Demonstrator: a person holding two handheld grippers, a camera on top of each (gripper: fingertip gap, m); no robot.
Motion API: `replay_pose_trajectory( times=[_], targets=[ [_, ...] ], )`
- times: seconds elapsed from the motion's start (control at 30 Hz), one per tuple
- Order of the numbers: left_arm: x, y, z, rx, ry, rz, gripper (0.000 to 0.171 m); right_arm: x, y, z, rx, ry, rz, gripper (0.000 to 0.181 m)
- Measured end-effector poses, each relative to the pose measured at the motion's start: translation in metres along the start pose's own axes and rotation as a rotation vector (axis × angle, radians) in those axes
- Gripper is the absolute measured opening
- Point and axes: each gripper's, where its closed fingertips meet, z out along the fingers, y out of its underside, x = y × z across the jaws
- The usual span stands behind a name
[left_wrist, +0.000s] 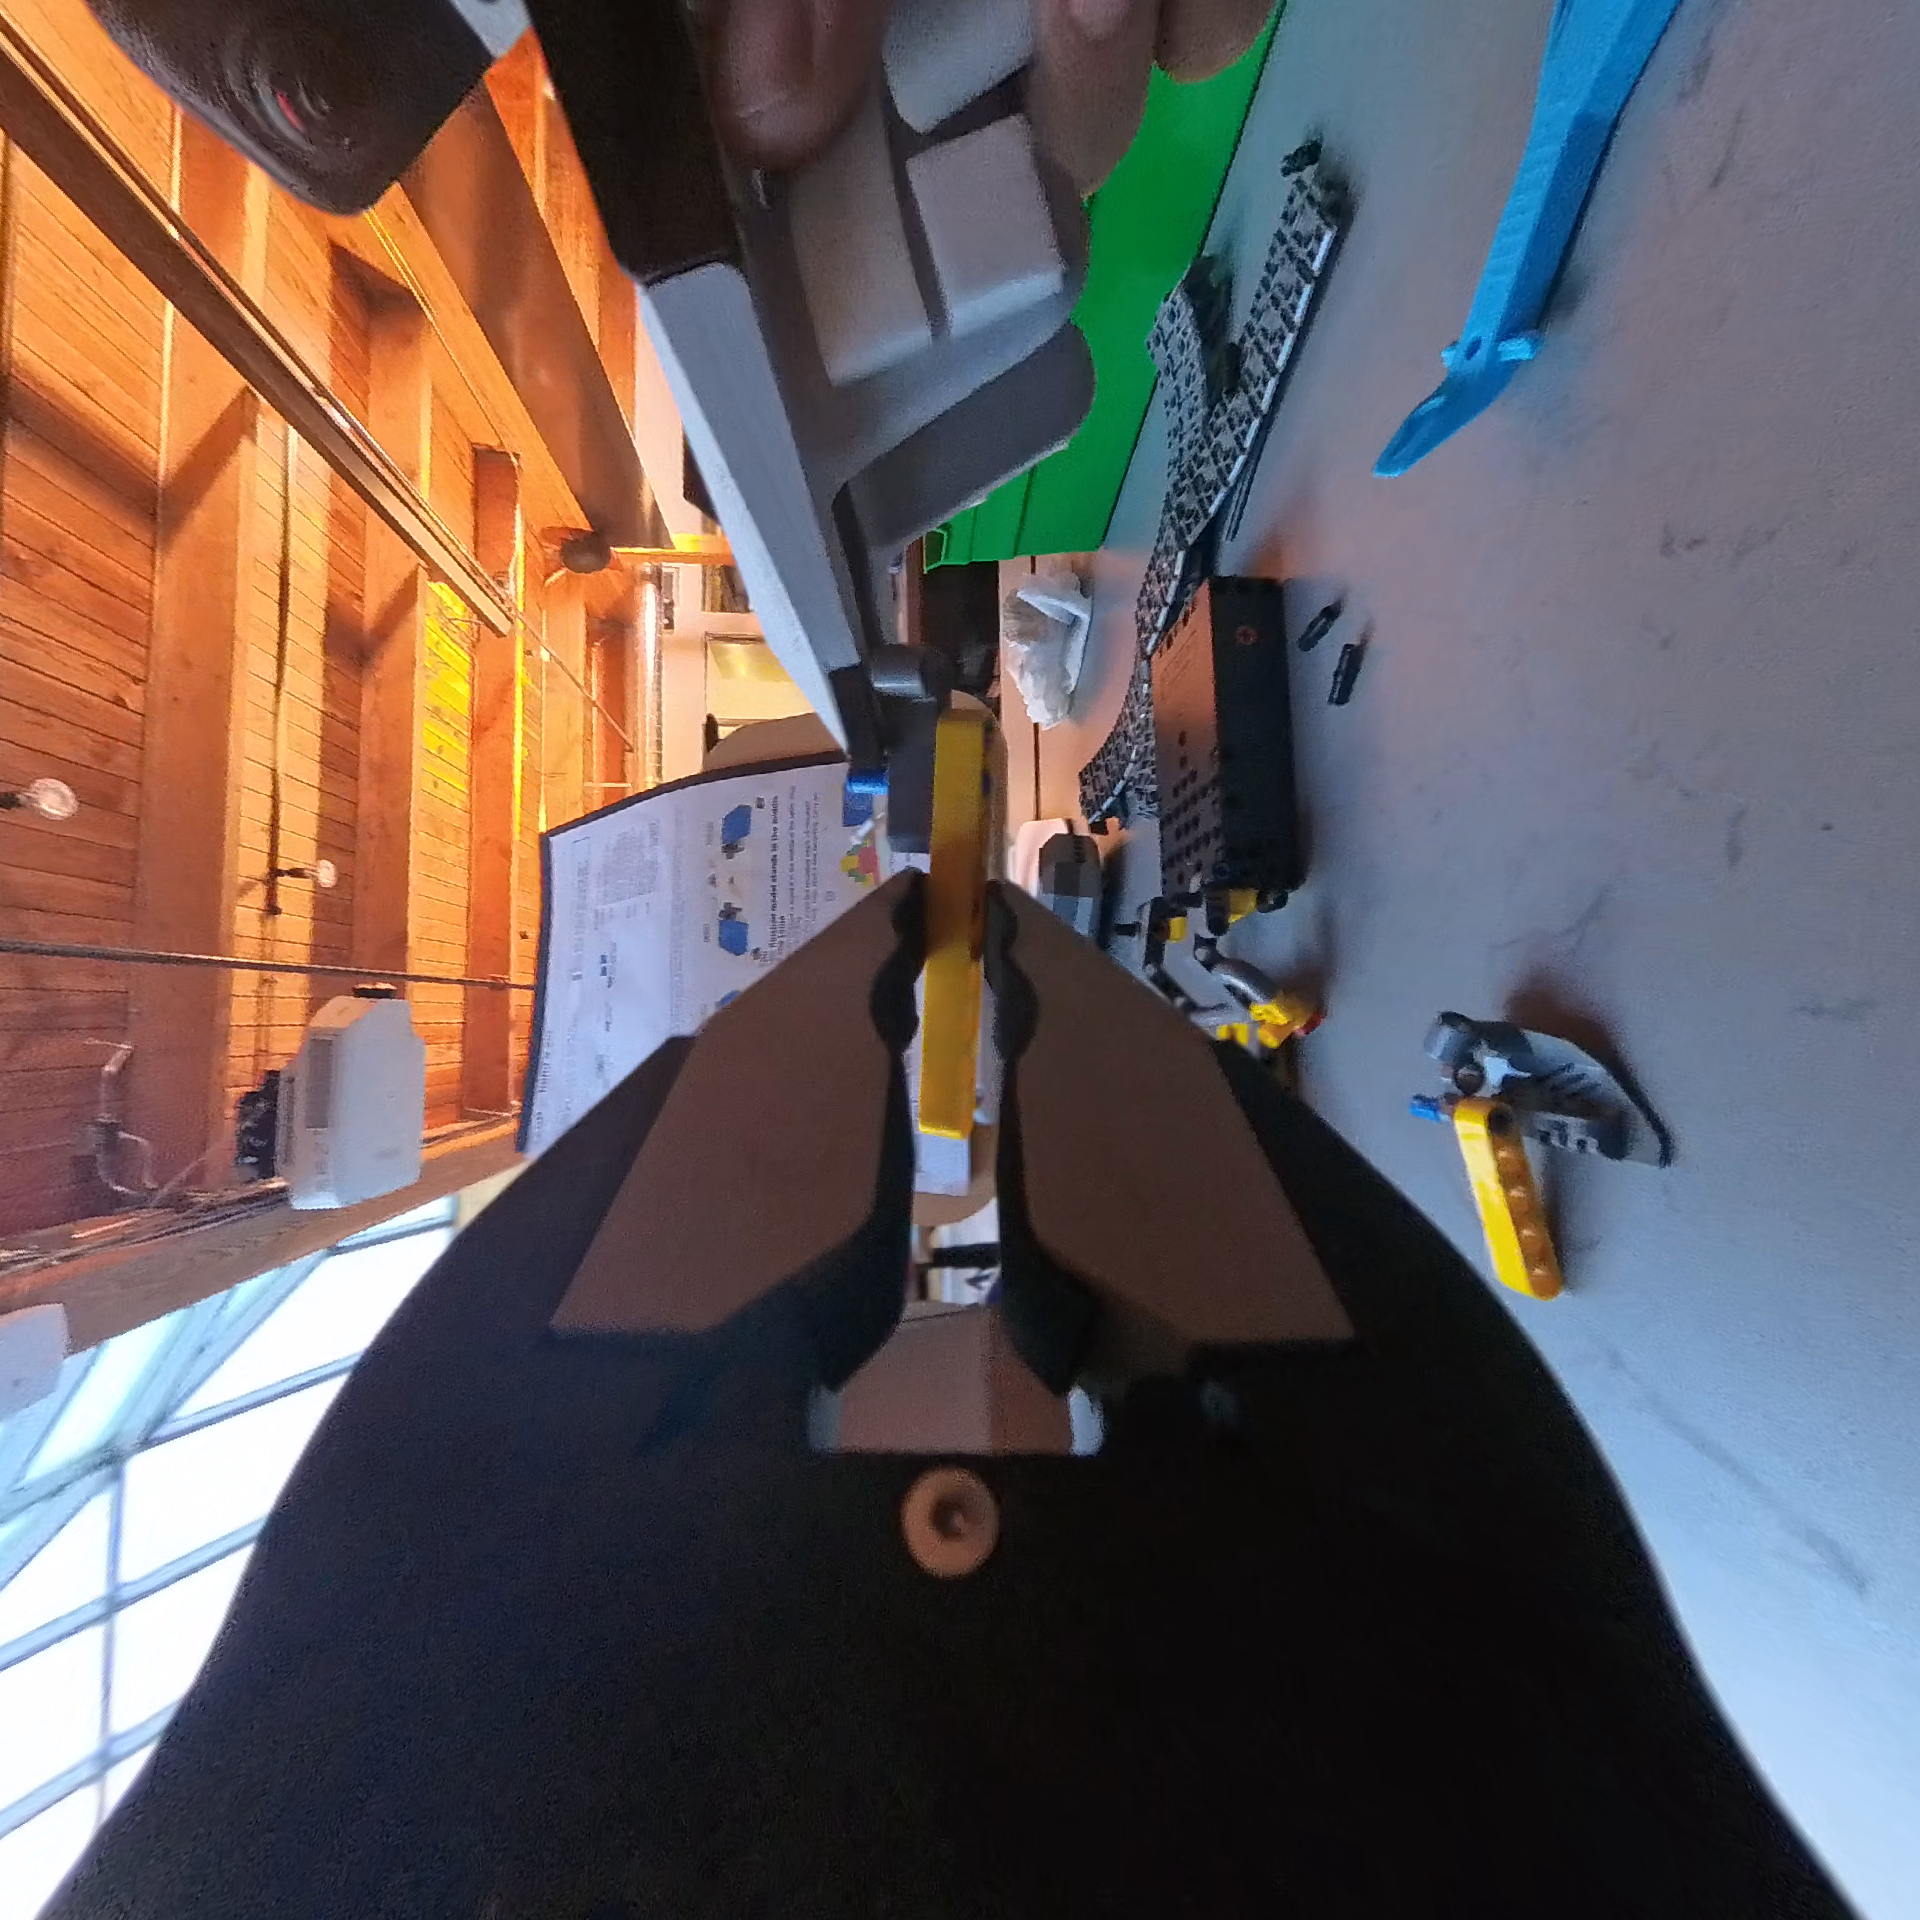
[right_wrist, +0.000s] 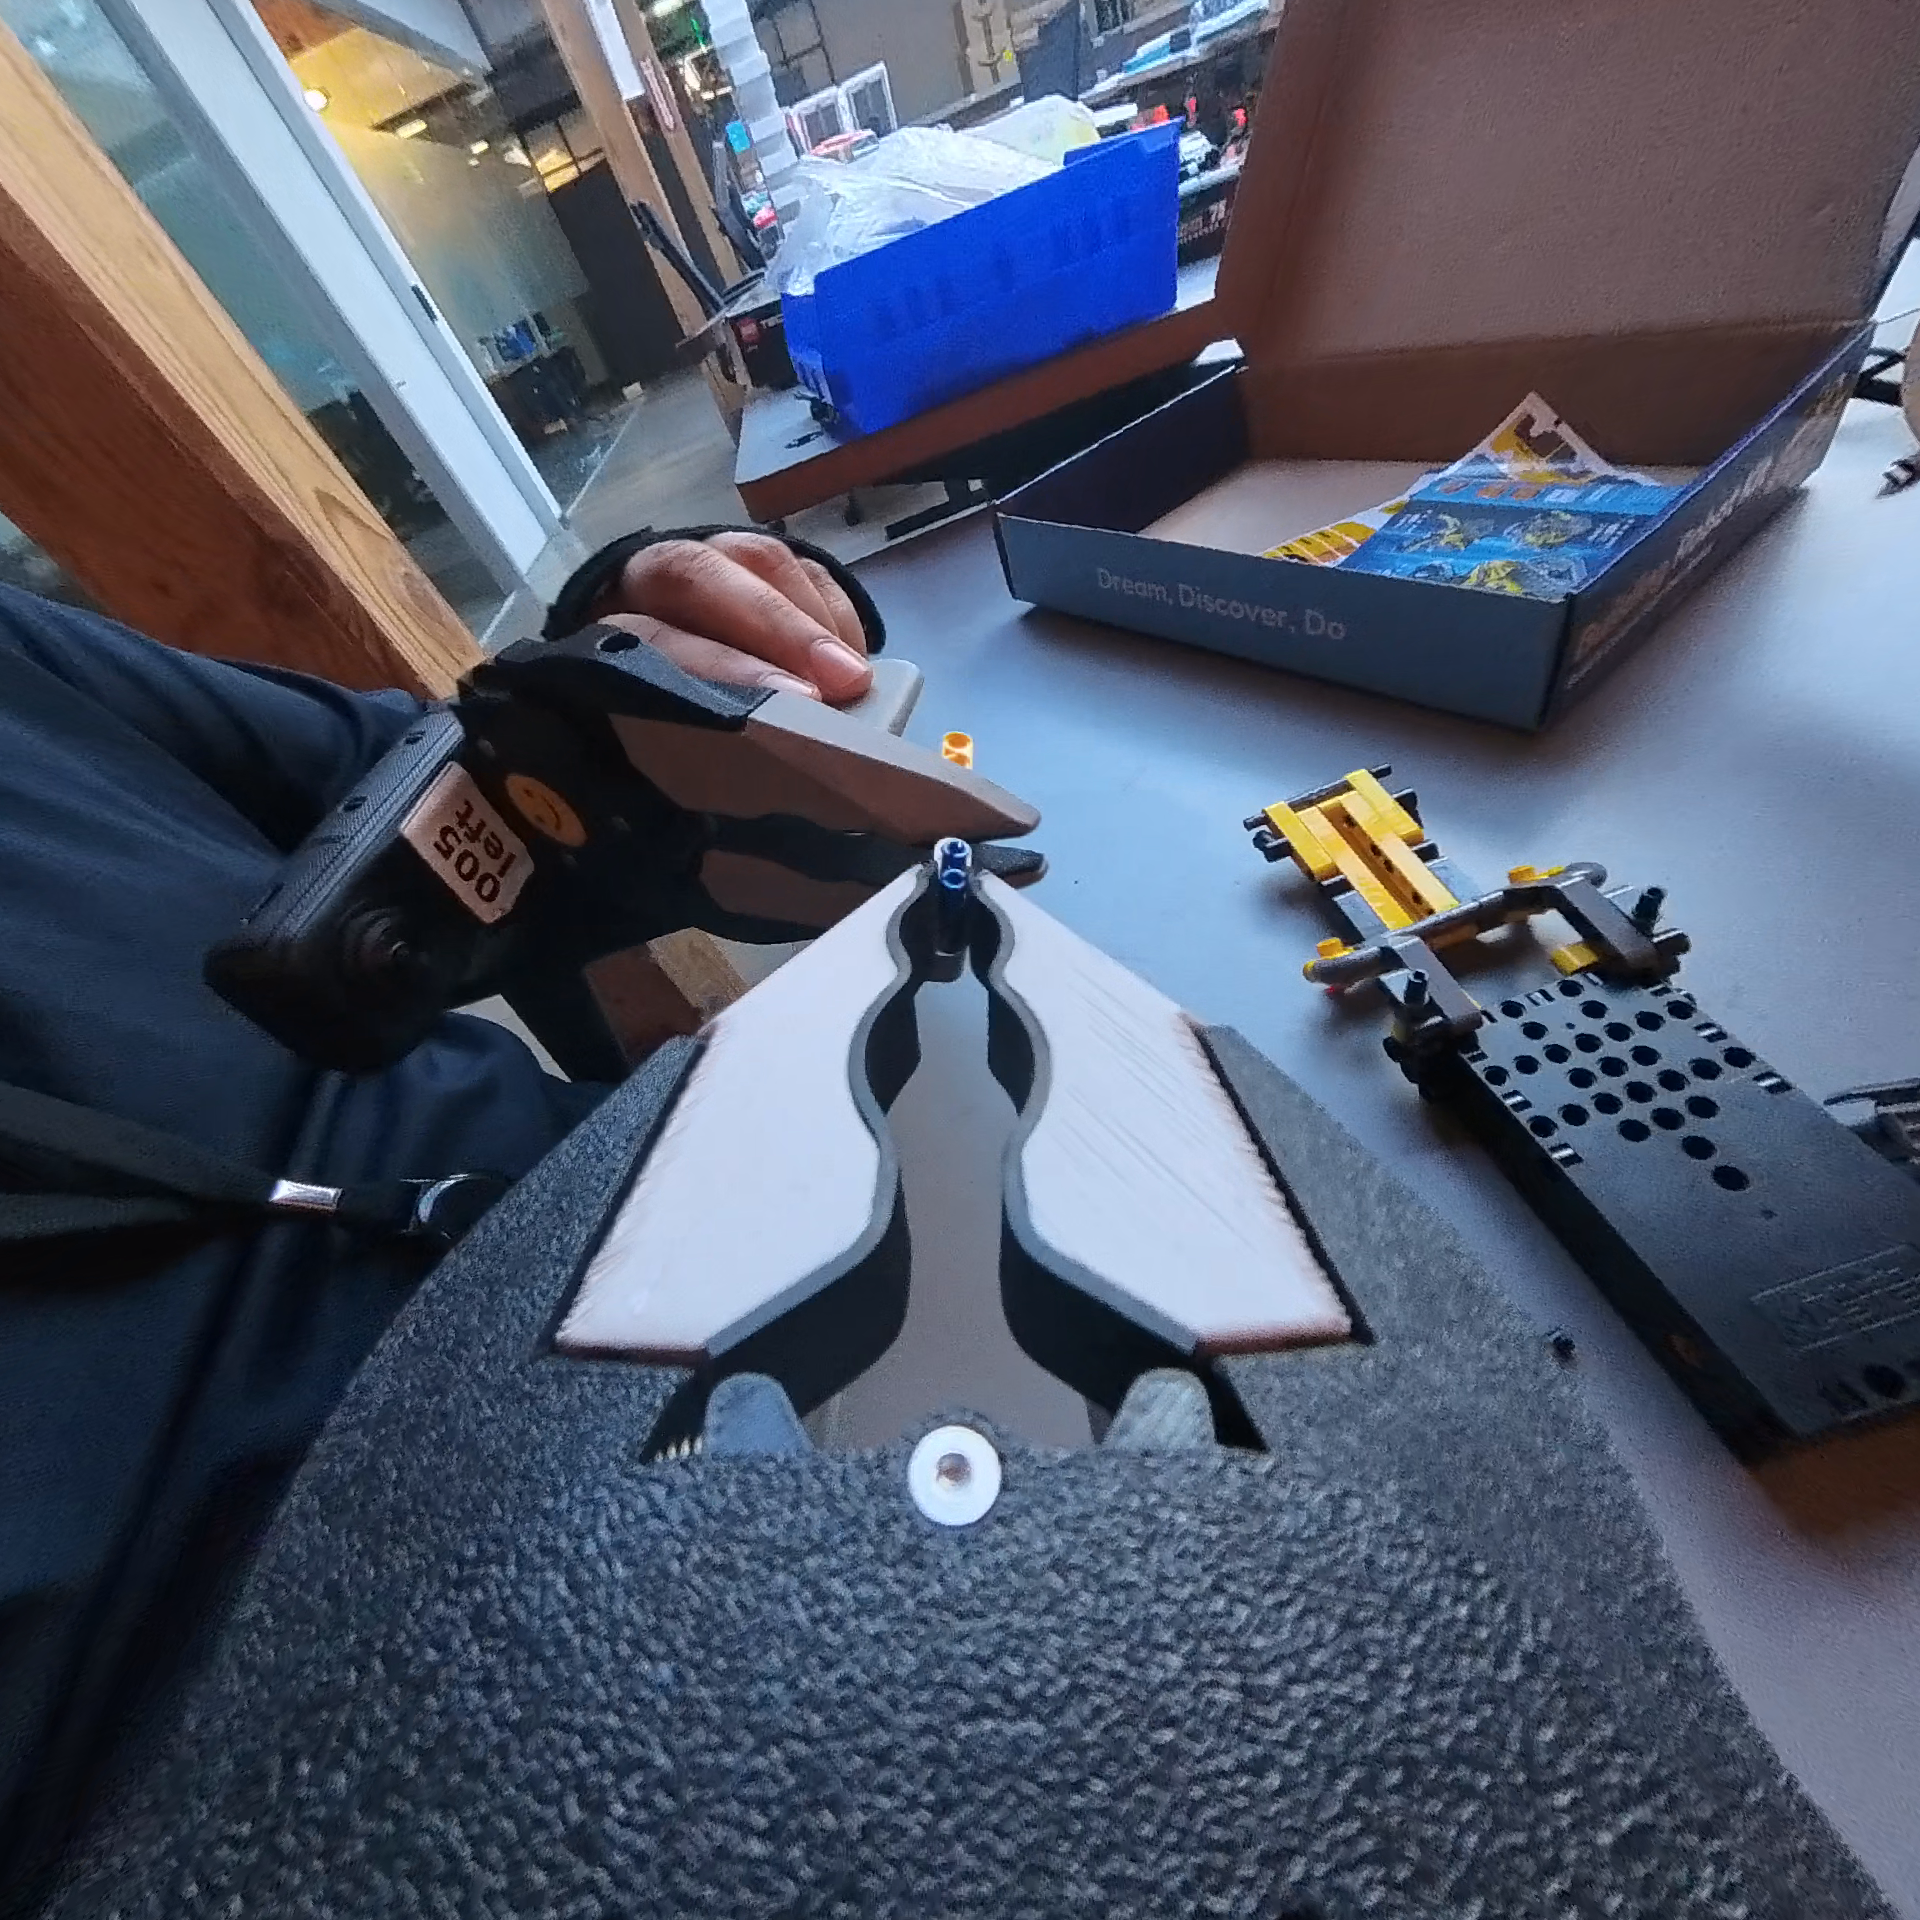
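My left gripper (left_wrist: 951, 894) is shut on a long yellow beam (left_wrist: 954, 997) and holds it in the air, edge-on between the fingers. My right gripper (right_wrist: 951, 883) is shut on a small blue pin (right_wrist: 951, 868) joined to a dark piece. In the left wrist view the right gripper (left_wrist: 883, 717) comes in from above, and its blue pin (left_wrist: 862, 784) sits right against the far end of the yellow beam. In the right wrist view the left gripper (right_wrist: 1023, 842), held by a hand, meets my fingertips from the left. The beam is hidden there.
On the grey table (right_wrist: 1143, 727) lie a black perforated chassis (right_wrist: 1662, 1143) with a yellow and grey frame (right_wrist: 1361, 842), a loose yellow beam with grey parts (left_wrist: 1507, 1195), a blue tool (left_wrist: 1538, 229) and an orange bit (right_wrist: 958, 748). An open cardboard box (right_wrist: 1455, 582) stands behind. The grippers are tip to tip, or close to it.
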Motion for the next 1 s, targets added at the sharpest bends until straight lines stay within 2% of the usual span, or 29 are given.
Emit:
replay_pose_trajectory(
  times=[0.03,0.13,0.23,0.33,0.4,0.47,0.7,0.83,1.0],
  targets=[
    [0.002,-0.001,0.000,0.014,0.018,-0.044,0.006,0.000,-0.001,0.000,0.003,0.005,-0.010,0.001],
    [0.011,-0.003,0.001,0.058,0.163,-0.270,0.007,0.005,0.003,0.000,-0.025,0.049,-0.073,0.001],
    [0.011,-0.011,-0.005,0.150,0.328,-0.562,0.020,0.009,0.008,0.000,-0.065,0.101,-0.166,0.000],
    [0.012,-0.022,-0.014,0.263,0.529,-0.835,0.032,0.002,0.010,0.003,-0.071,0.077,-0.231,0.000],
    [0.017,-0.026,-0.020,0.305,0.649,-0.941,0.023,-0.007,0.011,0.007,-0.070,0.041,-0.276,0.000],
    [0.018,-0.028,-0.022,0.338,0.681,-0.984,0.010,-0.013,0.014,0.009,-0.086,0.028,-0.319,0.000],
    [0.020,-0.037,-0.027,0.411,0.757,-1.063,0.007,-0.025,0.011,0.012,-0.020,-0.020,-0.376,0.000],
    [0.031,-0.033,-0.025,0.338,0.777,-1.010,0.006,-0.021,0.019,0.015,-0.076,0.017,-0.424,0.000],
    [0.027,-0.029,-0.019,0.286,0.718,-1.003,0.006,-0.015,0.016,0.013,-0.065,0.080,-0.472,0.001]
  ],
)
